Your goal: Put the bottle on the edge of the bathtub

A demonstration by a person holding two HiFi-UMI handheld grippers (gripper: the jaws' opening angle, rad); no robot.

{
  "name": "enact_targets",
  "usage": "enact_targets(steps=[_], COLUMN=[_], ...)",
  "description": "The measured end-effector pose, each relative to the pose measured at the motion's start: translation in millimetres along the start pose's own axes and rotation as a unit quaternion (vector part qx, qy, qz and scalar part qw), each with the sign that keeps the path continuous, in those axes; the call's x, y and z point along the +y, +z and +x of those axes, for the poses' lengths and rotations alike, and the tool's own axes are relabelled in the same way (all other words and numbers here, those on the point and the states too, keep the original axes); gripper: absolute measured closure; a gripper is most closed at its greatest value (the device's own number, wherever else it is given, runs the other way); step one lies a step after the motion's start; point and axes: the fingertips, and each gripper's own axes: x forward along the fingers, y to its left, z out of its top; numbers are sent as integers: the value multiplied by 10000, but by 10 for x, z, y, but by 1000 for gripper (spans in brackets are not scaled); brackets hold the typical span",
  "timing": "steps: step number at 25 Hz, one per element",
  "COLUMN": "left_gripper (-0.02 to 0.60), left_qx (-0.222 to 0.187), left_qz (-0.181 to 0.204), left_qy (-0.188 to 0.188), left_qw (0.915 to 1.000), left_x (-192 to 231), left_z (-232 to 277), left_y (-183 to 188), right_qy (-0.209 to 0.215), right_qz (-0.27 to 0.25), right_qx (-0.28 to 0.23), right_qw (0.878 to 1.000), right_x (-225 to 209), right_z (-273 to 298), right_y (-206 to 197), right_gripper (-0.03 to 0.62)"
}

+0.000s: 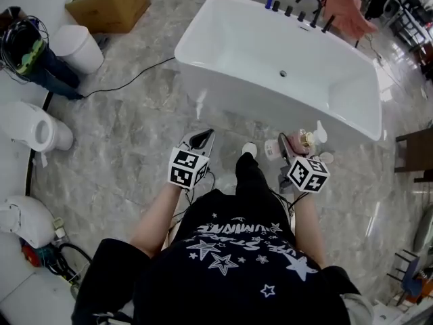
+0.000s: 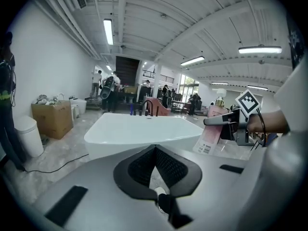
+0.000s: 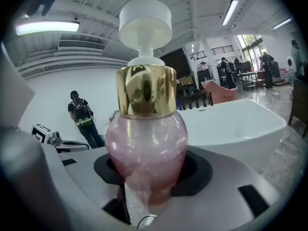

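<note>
A pink bottle [image 1: 298, 143] with a gold collar and a white pump sits between the jaws of my right gripper [image 1: 292, 149], which is shut on it. In the right gripper view the bottle [image 3: 147, 143] fills the middle and stands upright, hiding the fingertips. The white bathtub [image 1: 223, 75] lies just ahead on the floor, with its near rim a short way beyond both grippers. My left gripper [image 1: 201, 139] hangs to the left of the bottle, shut, with nothing between its pads [image 2: 155, 150]. From the left gripper view, the tub [image 2: 139, 129] and the held bottle [image 2: 211, 134] are both visible.
Black taps [image 1: 298, 10] and a pink chair [image 1: 345, 12] stand at the tub's far end. A cardboard box [image 1: 111, 4], a white bin [image 1: 76, 47] and a toilet [image 1: 30, 128] are at the left. A black cable [image 1: 128, 81] crosses the marble floor. A dark stool [image 1: 414, 151] is at the right.
</note>
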Motion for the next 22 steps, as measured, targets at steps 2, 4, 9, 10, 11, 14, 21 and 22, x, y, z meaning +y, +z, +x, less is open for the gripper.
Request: enact_targets(steps=[2,4,9,10,11,14,21,22], left_gripper=[566,566,566,566,566,566,566,566], left_qx=[17,56,117,117,120,188,369,394], left_qz=[-66,-94,-50,-60,-75,-66,-69,-87], left_qy=[109,179,452,517,573,645,779,801], left_qw=[9999,9998,9989,9986,9983,9977,9963,9960], left_x=[137,265,653,746,838,1110,1541,1589], left_z=[63,155,637,778,931,1442,2614,2739], left_y=[22,47,273,353,438,709,1349,1421], right_qy=[78,133,310,348,375,411,467,472], right_qz=[14,45,79,77,69,-10,-127,-105], right_qx=[-12,-61,-106,-73,-37,38,222,240], right_qw=[10000,9999,9994,9993,9993,9991,9986,9985], right_x=[-25,-74,-374,-460,-551,-815,-1409,-1485], right_z=[236,481,1294,1486,1677,2243,3364,3487], right_y=[90,201,583,664,753,1080,1821,1899], right_gripper=[367,367,367,367,367,367,368,368])
